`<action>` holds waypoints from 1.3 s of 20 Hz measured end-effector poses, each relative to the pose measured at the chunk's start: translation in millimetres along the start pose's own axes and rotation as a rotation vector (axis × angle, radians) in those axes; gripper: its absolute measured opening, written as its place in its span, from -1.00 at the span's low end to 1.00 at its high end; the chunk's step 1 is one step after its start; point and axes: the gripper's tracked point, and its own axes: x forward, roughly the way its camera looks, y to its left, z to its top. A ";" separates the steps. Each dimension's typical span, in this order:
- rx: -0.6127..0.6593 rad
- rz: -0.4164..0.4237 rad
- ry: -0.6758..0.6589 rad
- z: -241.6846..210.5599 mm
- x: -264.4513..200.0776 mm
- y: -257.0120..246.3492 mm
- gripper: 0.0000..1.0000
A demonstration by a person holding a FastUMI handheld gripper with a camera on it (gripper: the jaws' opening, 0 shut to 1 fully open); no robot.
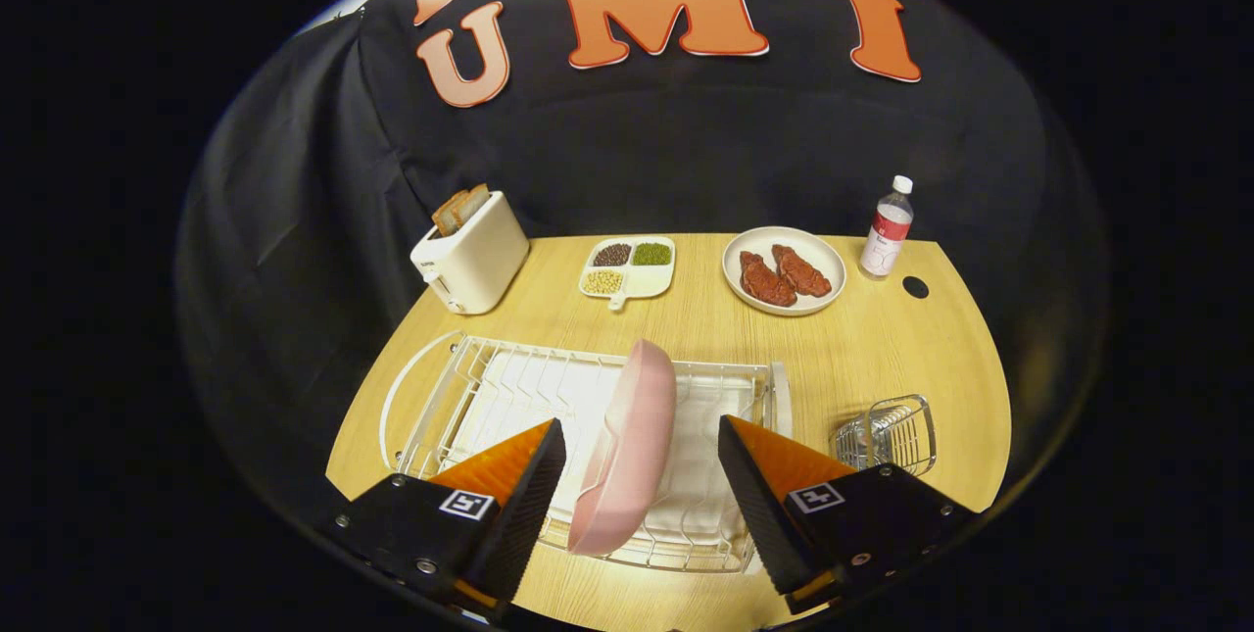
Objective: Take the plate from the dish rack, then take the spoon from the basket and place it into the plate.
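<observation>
The claw is held wide apart above the near edge of the tabletop, nothing gripped, with the pink plate seen standing on edge in the white wire dish rack, right between the two fingers and touching neither. The plate is tilted a little, its top rim leaning away toward the far side of the rack. So the first step is judged as only just being lined up: the plate has not been lifted, and everything after it is still to be done. Off toward the near right corner of the tabletop a small wire basket is seen just beside the rack's right end; the spoon is expected there, but it cannot be made out through the wires. Along the far edge a white toaster with bread in its slots is set at the left corner, then a divided dish of beans, a white plate with two pieces of meat, and a water bottle near the far right corner; none of these are called for. What is left, as judged: the fingers must be closed on the plate's rim, the plate carried out and laid flat on bare tabletop, then the spoon fetched from the basket and set into it.
</observation>
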 end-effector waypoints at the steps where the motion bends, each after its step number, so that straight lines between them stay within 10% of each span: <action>1: -0.002 -0.002 0.025 -2.5 4.7 2.7 0.85; 16: 0.035 -0.145 0.213 -40.1 51.6 3.8 -0.14; 26: -0.133 -0.327 0.083 8.1 32.3 -0.4 -0.26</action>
